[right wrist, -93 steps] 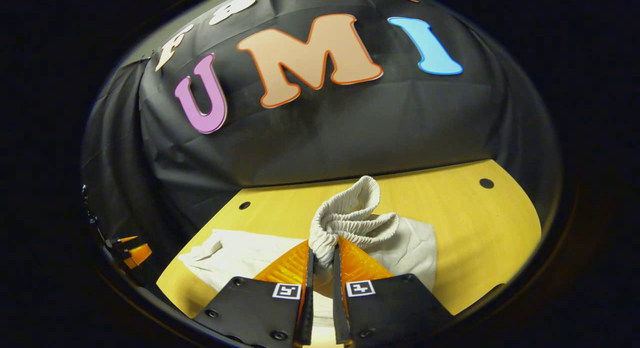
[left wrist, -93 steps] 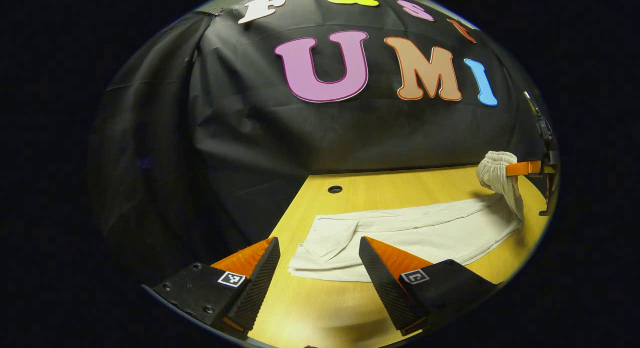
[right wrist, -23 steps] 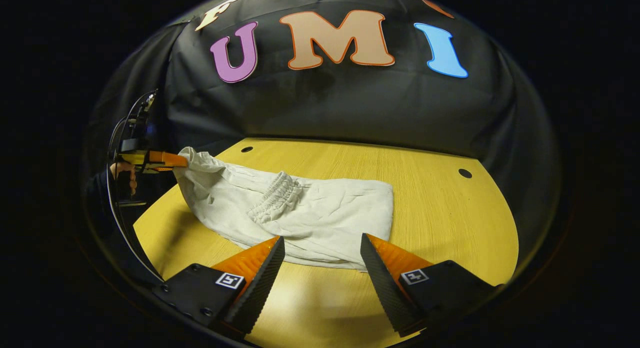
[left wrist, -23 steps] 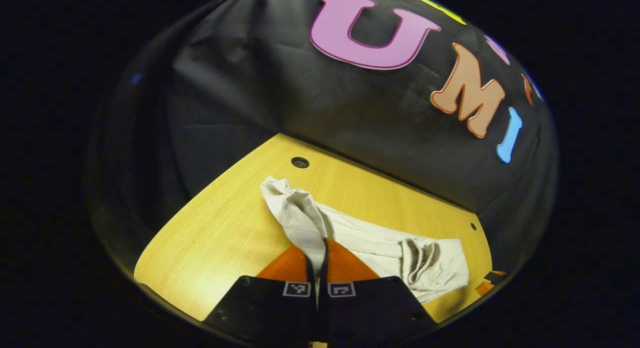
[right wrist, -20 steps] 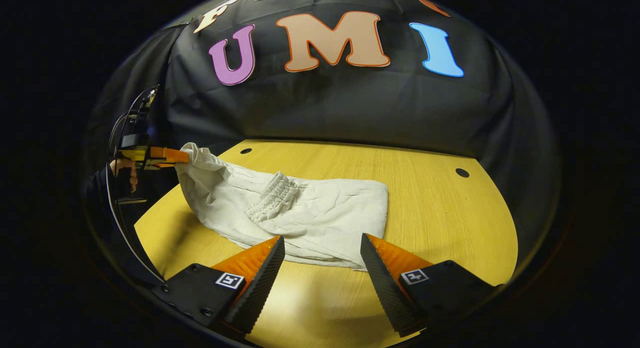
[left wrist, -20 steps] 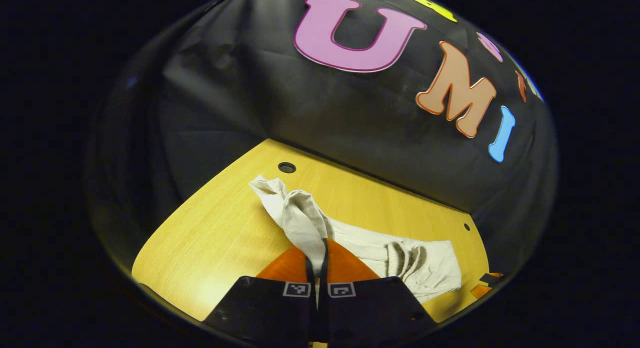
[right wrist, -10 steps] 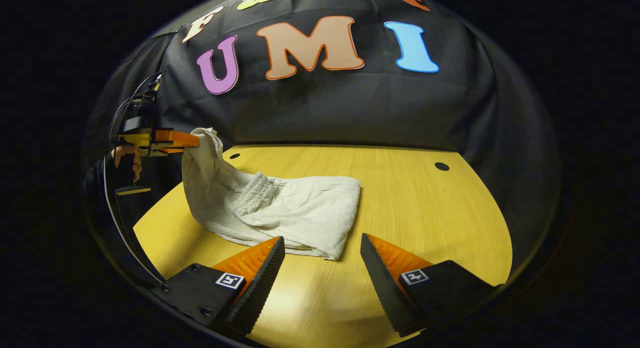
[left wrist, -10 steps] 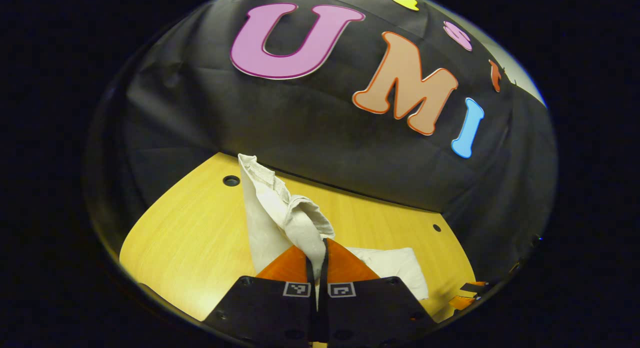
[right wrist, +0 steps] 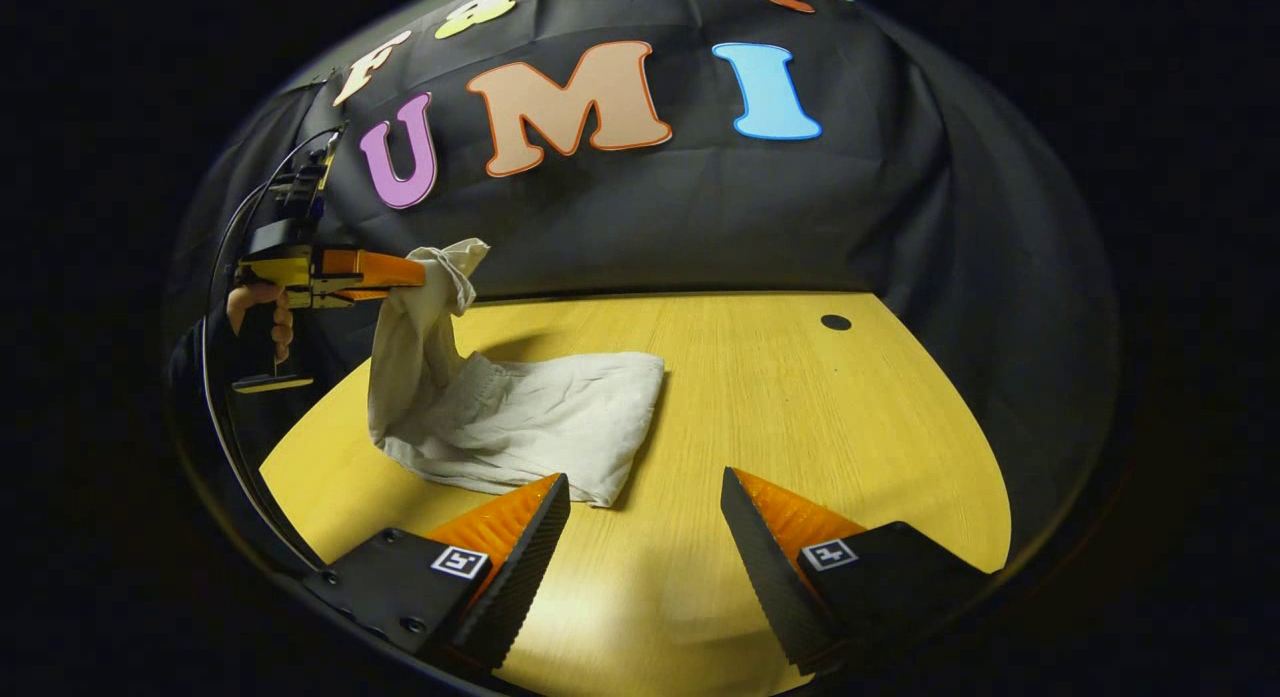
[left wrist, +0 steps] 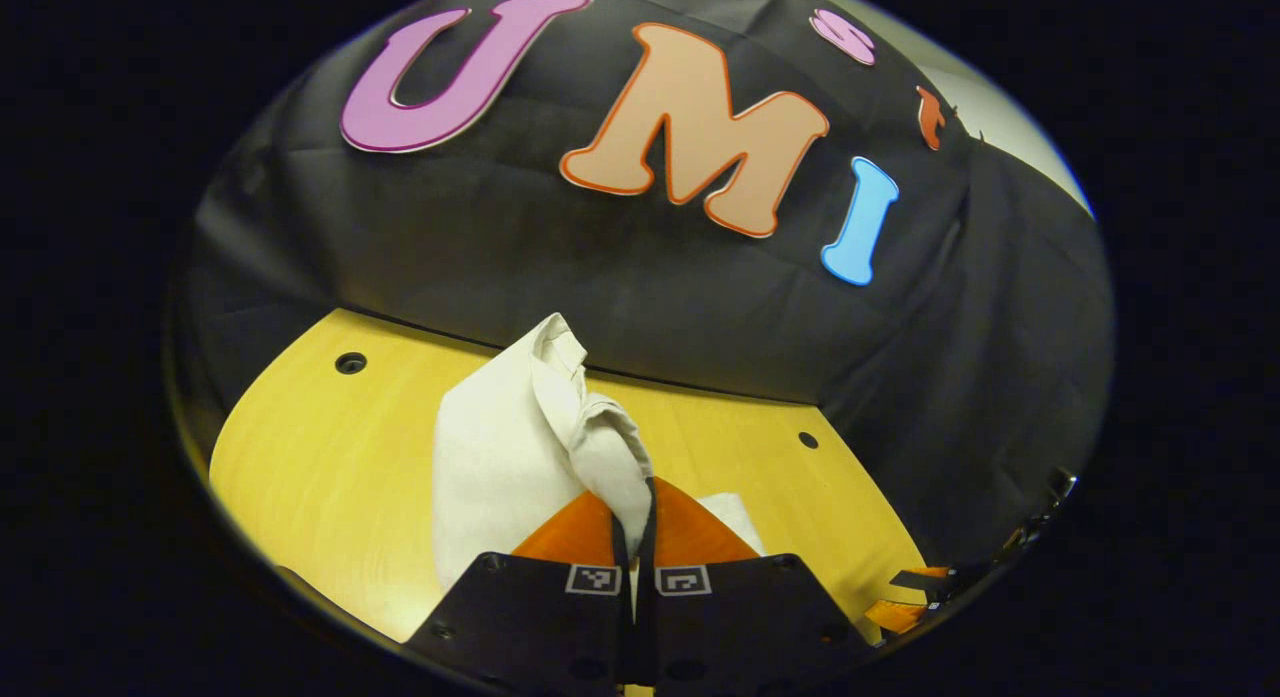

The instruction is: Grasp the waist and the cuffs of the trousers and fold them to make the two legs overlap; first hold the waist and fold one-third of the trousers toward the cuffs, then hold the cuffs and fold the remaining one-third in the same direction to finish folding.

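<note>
The cream trousers (right wrist: 520,417) lie partly folded on the yellow table (right wrist: 800,417). Their cuff end (left wrist: 560,427) is lifted into the air. My left gripper (left wrist: 636,502) is shut on the cuffs, and the cloth hangs down from its fingers over the folded part. In the right gripper view that same left gripper (right wrist: 400,273) is at the far left, held by a hand (right wrist: 255,312), with the cuffs (right wrist: 450,262) bunched at its tips. My right gripper (right wrist: 645,497) stands open above the table's near edge, just right of the trousers' near corner, with nothing between its fingers.
The table has small round holes near its back edge (right wrist: 835,322) (left wrist: 350,362) (left wrist: 806,440). Black cloth walls close in the back and sides. Bare tabletop stretches to the right of the trousers (right wrist: 850,457). The other gripper's tips (left wrist: 915,597) peek in at the left gripper view's lower right.
The left gripper has carried the cuffs higher and toward the folded waist part, so the leg now stands up and drapes over. The right gripper has drifted right, still open.
</note>
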Available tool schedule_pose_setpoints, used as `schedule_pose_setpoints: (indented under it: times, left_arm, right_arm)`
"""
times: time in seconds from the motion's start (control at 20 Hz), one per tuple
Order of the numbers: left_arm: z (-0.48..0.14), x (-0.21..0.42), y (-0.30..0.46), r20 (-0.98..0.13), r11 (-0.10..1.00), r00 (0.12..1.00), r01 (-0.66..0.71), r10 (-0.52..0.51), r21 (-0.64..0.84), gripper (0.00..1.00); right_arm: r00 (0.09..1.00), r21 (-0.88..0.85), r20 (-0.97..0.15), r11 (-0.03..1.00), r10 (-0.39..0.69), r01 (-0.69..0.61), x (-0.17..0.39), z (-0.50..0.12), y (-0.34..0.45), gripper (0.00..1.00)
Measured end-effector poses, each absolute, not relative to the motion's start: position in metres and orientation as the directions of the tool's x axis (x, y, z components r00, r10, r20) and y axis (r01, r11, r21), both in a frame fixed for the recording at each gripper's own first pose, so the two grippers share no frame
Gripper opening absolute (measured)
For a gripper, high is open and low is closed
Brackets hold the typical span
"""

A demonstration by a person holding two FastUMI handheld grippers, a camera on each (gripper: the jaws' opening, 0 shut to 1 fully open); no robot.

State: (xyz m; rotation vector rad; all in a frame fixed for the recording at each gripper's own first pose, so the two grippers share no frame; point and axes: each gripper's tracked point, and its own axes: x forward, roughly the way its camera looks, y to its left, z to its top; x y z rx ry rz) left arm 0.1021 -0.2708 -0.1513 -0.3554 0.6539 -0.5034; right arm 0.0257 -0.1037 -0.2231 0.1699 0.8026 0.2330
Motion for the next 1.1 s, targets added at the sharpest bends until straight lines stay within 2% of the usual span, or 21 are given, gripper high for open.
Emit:
schedule_pose_setpoints:
  times: [0.45,0.65,0.85,0.9,0.95,1.0,1.05,1.1]
  left_arm:
    - [-0.200,0.060,-0.355,-0.539,0.776,0.560,0.433,-0.630,-0.457,0.00]
    - [-0.238,0.038,-0.368,-0.610,0.792,0.509,0.437,-0.608,-0.426,0.00]
    - [-0.262,0.021,-0.365,-0.640,0.813,0.511,0.446,-0.574,-0.374,0.01]
    - [-0.265,0.015,-0.366,-0.638,0.810,0.508,0.456,-0.578,-0.369,0.03]
    - [-0.264,0.009,-0.366,-0.635,0.806,0.508,0.466,-0.582,-0.366,0.10]
    - [-0.261,0.004,-0.366,-0.625,0.797,0.506,0.475,-0.595,-0.374,0.07]
    - [-0.252,0.001,-0.365,-0.610,0.791,0.514,0.479,-0.603,-0.379,0.27]
    - [-0.243,0.000,-0.362,-0.595,0.795,0.535,0.481,-0.600,-0.370,0.41]
  right_arm:
    - [0.666,0.232,-0.706,0.967,0.241,-0.104,0.013,-0.228,-0.134,0.98]
    - [0.662,0.234,-0.709,0.967,0.244,-0.106,0.010,-0.230,-0.138,0.98]
    - [0.658,0.235,-0.707,0.964,0.259,-0.126,0.010,-0.230,-0.138,0.98]
    - [0.658,0.244,-0.704,0.961,0.267,-0.130,0.010,-0.231,-0.136,0.98]
    - [0.657,0.255,-0.700,0.957,0.279,-0.136,0.011,-0.230,-0.133,0.98]
    - [0.656,0.264,-0.696,0.954,0.292,-0.144,0.014,-0.230,-0.129,0.98]
    - [0.657,0.269,-0.690,0.951,0.302,-0.154,0.019,-0.227,-0.122,0.98]
    - [0.662,0.269,-0.682,0.949,0.309,-0.165,0.024,-0.224,-0.117,0.98]
